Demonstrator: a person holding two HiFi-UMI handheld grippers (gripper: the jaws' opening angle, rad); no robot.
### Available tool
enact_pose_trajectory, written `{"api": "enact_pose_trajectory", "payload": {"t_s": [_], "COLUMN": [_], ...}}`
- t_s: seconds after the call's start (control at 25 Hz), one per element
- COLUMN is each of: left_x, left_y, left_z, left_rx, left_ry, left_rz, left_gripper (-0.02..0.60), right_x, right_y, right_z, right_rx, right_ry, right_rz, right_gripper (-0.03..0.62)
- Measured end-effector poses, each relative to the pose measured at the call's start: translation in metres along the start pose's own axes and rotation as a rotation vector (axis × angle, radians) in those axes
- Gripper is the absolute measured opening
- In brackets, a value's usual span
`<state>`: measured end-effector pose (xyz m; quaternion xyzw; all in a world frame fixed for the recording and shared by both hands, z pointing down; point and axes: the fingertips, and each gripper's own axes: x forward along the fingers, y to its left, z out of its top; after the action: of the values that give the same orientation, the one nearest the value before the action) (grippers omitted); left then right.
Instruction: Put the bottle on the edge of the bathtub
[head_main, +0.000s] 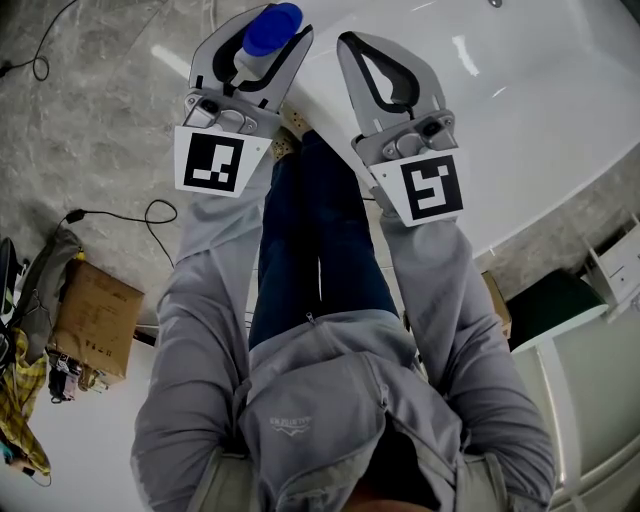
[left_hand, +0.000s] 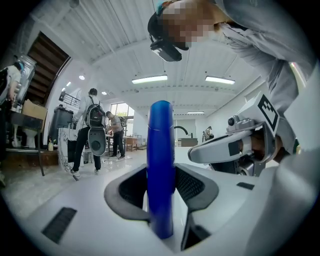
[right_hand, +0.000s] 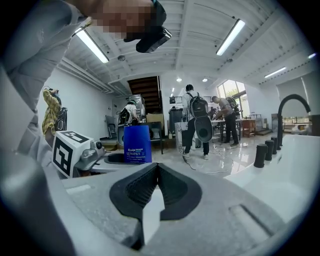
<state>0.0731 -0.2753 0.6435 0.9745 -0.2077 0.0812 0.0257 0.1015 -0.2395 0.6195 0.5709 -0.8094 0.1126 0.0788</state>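
Note:
A blue bottle (head_main: 271, 29) sits upright between the pads of my left gripper (head_main: 262, 38), which is shut on it. The left gripper view shows the bottle (left_hand: 160, 170) filling the gap between the jaws. The right gripper view shows the bottle (right_hand: 137, 144) from the side, with a white label. My right gripper (head_main: 352, 44) is beside it to the right, shut and empty, its pads (right_hand: 150, 187) touching. Both grippers are held over the near rim of the white bathtub (head_main: 545, 185).
A black faucet (right_hand: 291, 114) and black knobs (right_hand: 260, 155) stand on the tub rim (right_hand: 285, 172). On the grey floor lie a cardboard box (head_main: 95, 320) and a black cable (head_main: 120, 215). A dark green thing (head_main: 555, 305) is at the right. People (left_hand: 90, 131) stand far behind.

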Motion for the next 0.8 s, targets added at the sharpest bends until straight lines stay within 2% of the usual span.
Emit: {"api": "enact_pose_trajectory", "payload": {"t_s": [0.28, 0.56, 0.8], "left_x": [0.009, 0.01, 0.013], "left_y": [0.003, 0.0, 0.004], "left_z": [0.0, 0.003, 0.001], "left_rx": [0.011, 0.066, -0.011], "left_ry": [-0.02, 0.029, 0.062], "left_rz": [-0.001, -0.027, -0.048], "left_gripper": [0.156, 0.16, 0.249], "right_x": [0.004, -0.001, -0.003], "right_y": [-0.009, -0.007, 0.002], "right_z": [-0.006, 0.012, 0.025], "right_rx": [0.023, 0.016, 0.011], "right_ry": [0.011, -0.006, -0.011], "right_rz": [-0.008, -0.008, -0.008], "right_gripper": [0.003, 0.003, 0.003]}}
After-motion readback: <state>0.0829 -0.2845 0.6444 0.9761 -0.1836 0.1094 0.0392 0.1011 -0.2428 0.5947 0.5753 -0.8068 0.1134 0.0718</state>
